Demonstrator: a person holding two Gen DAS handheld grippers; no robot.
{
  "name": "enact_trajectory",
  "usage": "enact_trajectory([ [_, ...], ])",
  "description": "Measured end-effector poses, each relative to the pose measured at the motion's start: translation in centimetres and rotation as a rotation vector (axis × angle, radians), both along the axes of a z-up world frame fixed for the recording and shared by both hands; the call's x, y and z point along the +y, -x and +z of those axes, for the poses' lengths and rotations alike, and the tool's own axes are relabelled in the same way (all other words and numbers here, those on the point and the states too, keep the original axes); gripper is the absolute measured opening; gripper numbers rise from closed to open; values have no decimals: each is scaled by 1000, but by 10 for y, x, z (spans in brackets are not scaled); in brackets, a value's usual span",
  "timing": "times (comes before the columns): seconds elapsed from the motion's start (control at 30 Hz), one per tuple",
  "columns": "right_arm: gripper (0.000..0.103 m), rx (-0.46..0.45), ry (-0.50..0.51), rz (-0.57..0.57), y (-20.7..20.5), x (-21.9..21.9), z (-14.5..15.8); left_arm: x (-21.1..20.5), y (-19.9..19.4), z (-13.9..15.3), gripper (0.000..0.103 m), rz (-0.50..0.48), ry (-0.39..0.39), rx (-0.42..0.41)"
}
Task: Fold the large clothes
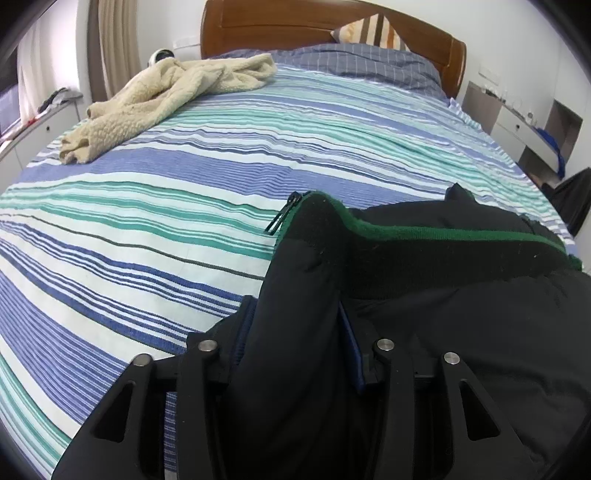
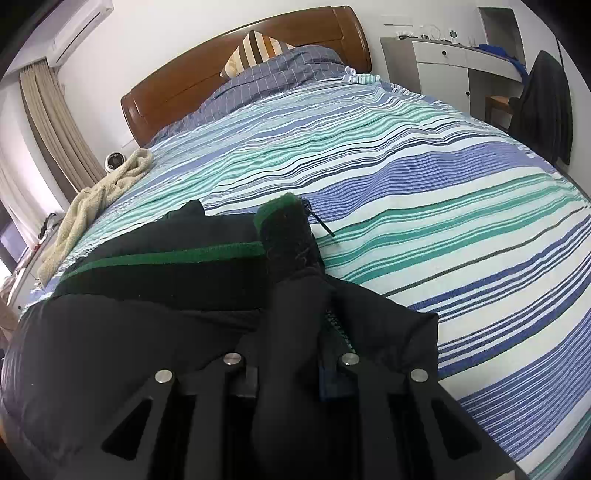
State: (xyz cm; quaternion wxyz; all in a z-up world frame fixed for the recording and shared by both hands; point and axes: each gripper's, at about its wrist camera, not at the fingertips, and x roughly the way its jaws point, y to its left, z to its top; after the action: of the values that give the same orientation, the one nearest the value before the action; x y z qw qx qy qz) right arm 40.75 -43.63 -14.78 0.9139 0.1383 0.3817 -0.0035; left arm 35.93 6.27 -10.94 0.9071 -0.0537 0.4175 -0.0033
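- Both tongs are clamped on the same jacket [image 1: 461,306]: left gripper [image 1: 295,354] has a thick ridge of black fabric bunched between its fingers, right gripper [image 2: 291,354] has the same kind of pinch next to the zipper teeth [image 2: 338,325].
- Jacket lies on the striped bed [image 1: 147,229] at the foot end, far from the headboard [image 1: 280,22], collar pointing toward it.
- Key relation: the green-edged collar [image 1: 424,230] runs crosswise between the two grips, so the long axis spans left to right. Each tong sits at its own end of that line, neither really nearer. Left one is by the collar end with the zipper pull [image 1: 280,216], right one by the other collar end [image 2: 284,221], which is rolled up.
- My guess is the next move is a lift or drag of that top edge, and both hands have to travel together or the fabric will skew.
- Beige fleece [image 1: 166,96] lies crumpled nearer the headboard, on the left gripper's side, well apart from the jacket.
- Containers: none on the bed. White drawers [image 2: 439,70] stand beside the headboard end with small clutter on top, too tiny to identify.
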Motion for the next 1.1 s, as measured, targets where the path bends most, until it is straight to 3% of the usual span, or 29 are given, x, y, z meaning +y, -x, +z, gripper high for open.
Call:
enact_trajectory([
  [0.13, 20, 10, 2, -3, 1, 1, 4, 8, 7, 8, 62, 8, 44, 10],
  [0.2, 21, 41, 9, -10, 0, 2, 12, 14, 30, 26, 68, -21, 89, -1],
  [0.23, 24, 56, 16, -24, 1, 3, 16, 16, 45, 34, 74, -47, 107, -23],
  [0.27, 27, 64, 18, -54, 6, 3, 26, 17, 66, 43, 87, -78, 117, -65],
  [0.3, 36, 54, 19, -81, 13, 3, 34, 17, 81, 49, 99, -100, 117, -106],
  [0.33, 45, 32, 23, -105, 23, 3, 43, 17, 105, 55, 101, -129, 110, -183],
  [0.47, 54, 5, 84, -178, 62, 8, 66, 11, 155, 52, 101, -199, 132, -360],
  [0.53, 54, 23, 107, -230, 80, 8, 69, 5, 158, 59, 100, -235, 133, -386],
  [0.67, 54, 16, 54, -405, 129, 2, 64, 9, 158, 64, 101, -283, 194, -401],
  [0.8, 54, 61, 31, -488, 154, -5, 53, 7, 154, 57, 101, -281, 187, -363],
  [0.97, 54, 91, 77, -522, 166, -10, 48, 12, 156, 58, 101, -278, 209, -369],
  [1.1, 54, 89, 99, -459, 162, -4, 49, 5, 158, 54, 101, -298, 180, -361],
])
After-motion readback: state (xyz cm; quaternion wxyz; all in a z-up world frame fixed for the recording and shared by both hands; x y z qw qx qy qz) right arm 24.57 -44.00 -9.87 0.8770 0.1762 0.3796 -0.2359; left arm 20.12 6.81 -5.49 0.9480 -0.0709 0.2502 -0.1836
